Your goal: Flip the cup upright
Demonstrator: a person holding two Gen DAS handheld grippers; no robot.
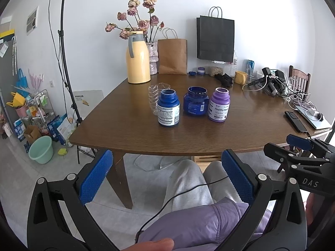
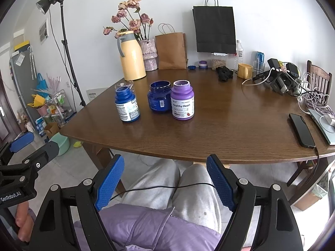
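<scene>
A clear ribbed plastic cup stands on the brown table, half hidden behind a blue bottle; in the right wrist view only the top of the clear cup shows, and I cannot tell which way up it is. A yellow mug lies at the far side of the table. My left gripper is open and empty, held off the table's near edge above a person's lap. My right gripper is also open and empty, at about the same distance.
A dark blue jar and a purple bottle stand beside the blue bottle. A yellow jug, paper bags and a vase line the back. A phone, a laptop and cables crowd the right edge.
</scene>
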